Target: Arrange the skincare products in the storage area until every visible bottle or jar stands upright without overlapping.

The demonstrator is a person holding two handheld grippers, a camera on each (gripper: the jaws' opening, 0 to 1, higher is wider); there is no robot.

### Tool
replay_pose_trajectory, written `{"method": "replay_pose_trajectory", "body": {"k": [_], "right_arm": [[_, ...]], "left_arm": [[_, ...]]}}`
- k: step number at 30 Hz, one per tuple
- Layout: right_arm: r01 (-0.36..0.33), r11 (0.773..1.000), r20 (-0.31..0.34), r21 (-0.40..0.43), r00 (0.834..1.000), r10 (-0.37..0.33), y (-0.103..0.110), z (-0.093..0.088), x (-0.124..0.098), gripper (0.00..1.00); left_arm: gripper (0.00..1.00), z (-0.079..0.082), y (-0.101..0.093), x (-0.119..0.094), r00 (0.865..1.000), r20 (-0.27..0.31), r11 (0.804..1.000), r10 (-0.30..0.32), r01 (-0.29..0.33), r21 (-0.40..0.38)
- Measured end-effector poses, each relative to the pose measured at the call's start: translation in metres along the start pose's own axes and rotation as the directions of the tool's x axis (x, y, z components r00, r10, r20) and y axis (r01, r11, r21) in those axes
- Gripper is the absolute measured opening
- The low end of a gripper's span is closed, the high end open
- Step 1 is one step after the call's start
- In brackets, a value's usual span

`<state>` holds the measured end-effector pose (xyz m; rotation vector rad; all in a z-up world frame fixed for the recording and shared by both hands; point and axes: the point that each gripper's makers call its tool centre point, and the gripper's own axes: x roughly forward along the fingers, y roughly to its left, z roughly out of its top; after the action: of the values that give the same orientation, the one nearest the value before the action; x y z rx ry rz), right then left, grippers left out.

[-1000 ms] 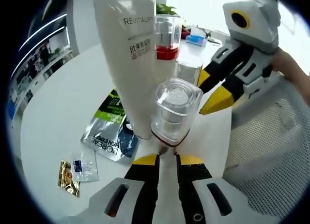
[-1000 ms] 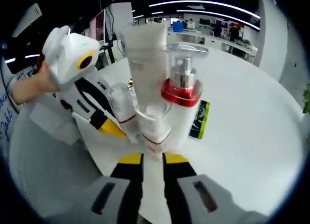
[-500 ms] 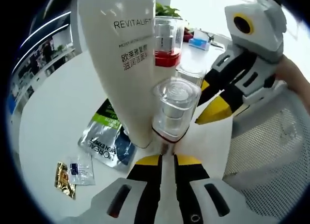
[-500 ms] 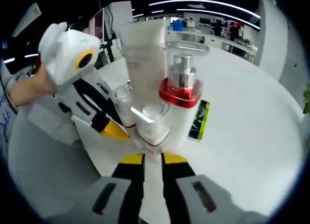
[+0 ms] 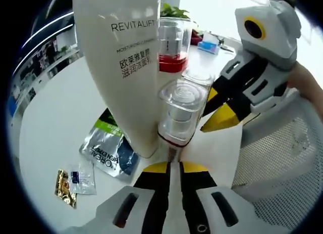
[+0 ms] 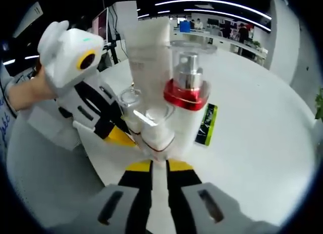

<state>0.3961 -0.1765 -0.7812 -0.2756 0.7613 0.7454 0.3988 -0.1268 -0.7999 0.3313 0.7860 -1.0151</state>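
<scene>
"REVITALIFT" is read on the upright white tube (image 5: pixel 123 67), "L'OREAL" on the sachet (image 5: pixel 108 149); left gripper (image 5: pixel 174 166) and right gripper (image 6: pixel 158 166) are seen nearly closed, empty.

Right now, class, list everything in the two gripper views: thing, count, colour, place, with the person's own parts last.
Tube: one, white, standing cap-down on the table.
Pump bottle: one, red collar, clear cap, beside the tube.
Small bottles: two, clear caps, upright in front of the tube.
Pouch: one, silver and green, flat by the tube's base.
Sachets: two, gold and white, flat on the table.
Table: one, white, round.
Mesh chair: one, white, beside the table.
Left gripper: yellow tips, at the near small bottle's base.
Right gripper: yellow tips, at the other small bottle's base.
</scene>
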Motion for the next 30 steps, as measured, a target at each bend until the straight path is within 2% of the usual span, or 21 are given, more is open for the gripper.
{"method": "replay_pose_trajectory", "body": {"k": [30], "right_arm": [[0.011, 1.000, -0.003, -0.014, 1.000, -0.011, -0.0013, -0.0002, -0.0005, 0.08]], "left_arm": [[0.03, 0.0011, -0.0014, 0.0025, 1.000, -0.002, 1.000, -0.002, 0.002, 0.010]]}}
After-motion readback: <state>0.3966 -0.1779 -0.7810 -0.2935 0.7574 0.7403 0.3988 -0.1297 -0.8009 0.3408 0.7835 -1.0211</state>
